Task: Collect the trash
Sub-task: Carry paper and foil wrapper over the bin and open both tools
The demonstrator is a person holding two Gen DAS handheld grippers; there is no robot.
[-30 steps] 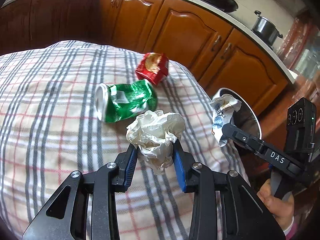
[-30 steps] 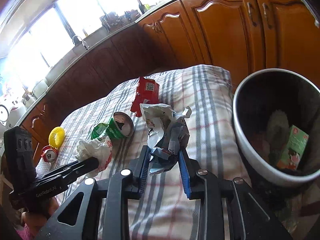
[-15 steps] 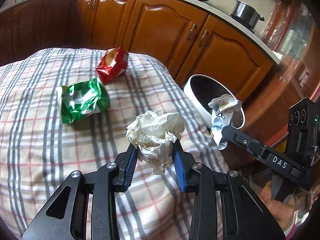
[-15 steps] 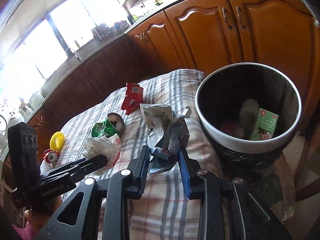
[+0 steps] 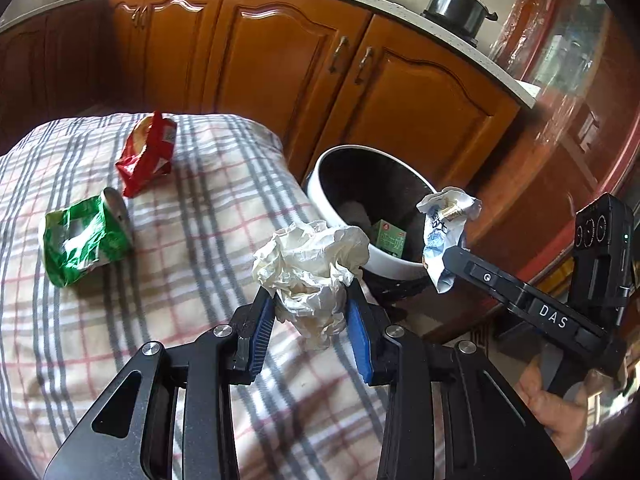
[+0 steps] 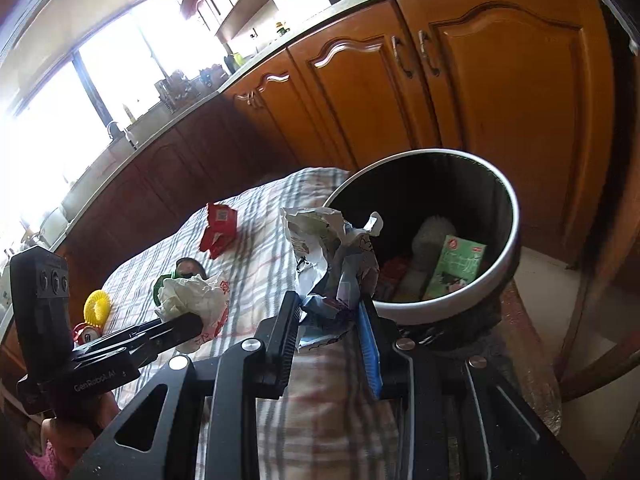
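Left wrist: green can (image 5: pixel 86 240) beside red packet (image 5: pixel 147 153)

One bin (image 6: pixel 460 304); one green carton (image 6: pixel 460 266) inside; two tools (image 5: pixel 312 322) (image 6: pixel 332 334); one pot (image 5: pixel 456 0).

Trash held at the bin's edge

Crumpled white paper (image 5: pixel 312 264) and a crushed wrapper (image 6: pixel 336 264) (bluish print) are pinched aloft near the round bin (image 6: pixel 508 256); a green carton (image 6: pixel 456 266) lies inside.

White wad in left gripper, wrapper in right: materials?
White wad: looks like thin paper or tissue, matte, soft irregular creases. Wrapper in the right gripper: probably foil-lined plastic film, printed, silvery glossy inside. Left gripper clamps the wad.
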